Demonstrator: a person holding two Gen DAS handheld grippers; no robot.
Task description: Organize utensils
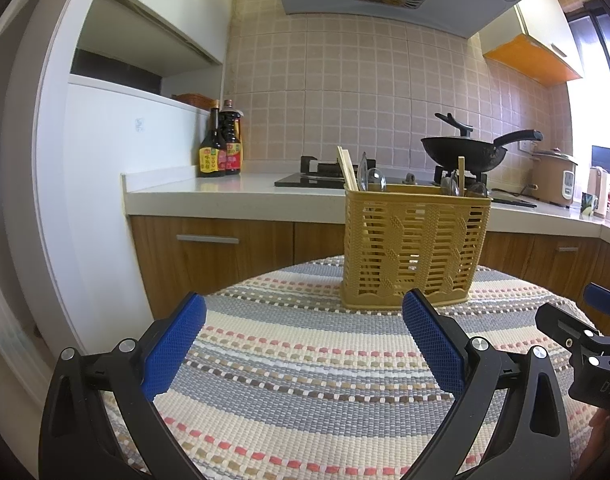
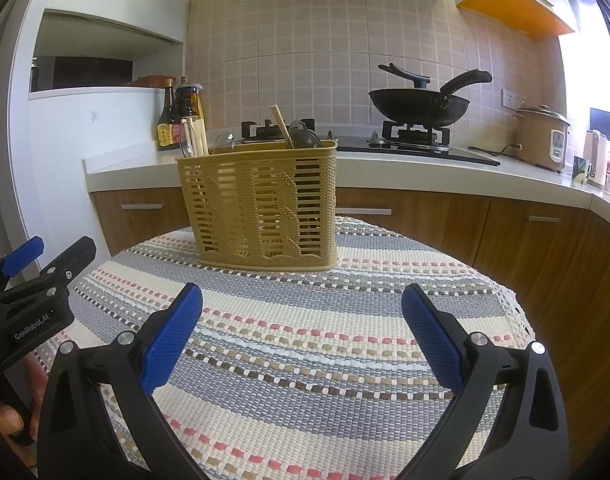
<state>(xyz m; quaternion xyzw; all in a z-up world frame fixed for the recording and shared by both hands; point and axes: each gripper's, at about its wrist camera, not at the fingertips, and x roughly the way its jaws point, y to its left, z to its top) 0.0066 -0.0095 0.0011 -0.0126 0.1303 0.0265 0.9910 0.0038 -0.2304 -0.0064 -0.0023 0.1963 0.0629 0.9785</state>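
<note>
A yellow slatted utensil basket (image 1: 415, 246) stands at the far side of a round table with a striped woven cloth (image 1: 305, 360); it also shows in the right wrist view (image 2: 261, 208). Wooden chopsticks (image 1: 347, 170) and clear spoons (image 1: 371, 179) stick up from its compartments; the right wrist view shows chopsticks (image 2: 201, 138) and spoons (image 2: 303, 136) too. My left gripper (image 1: 303, 324) is open and empty, low over the cloth in front of the basket. My right gripper (image 2: 301, 316) is open and empty, also short of the basket. Each gripper shows at the edge of the other's view.
Behind the table runs a white counter (image 1: 225, 192) with wooden cabinets below. On it stand sauce bottles (image 1: 221, 146), a gas hob with a black wok (image 1: 465, 154), a rice cooker (image 1: 553, 178) and cups at far right. A range hood hangs above.
</note>
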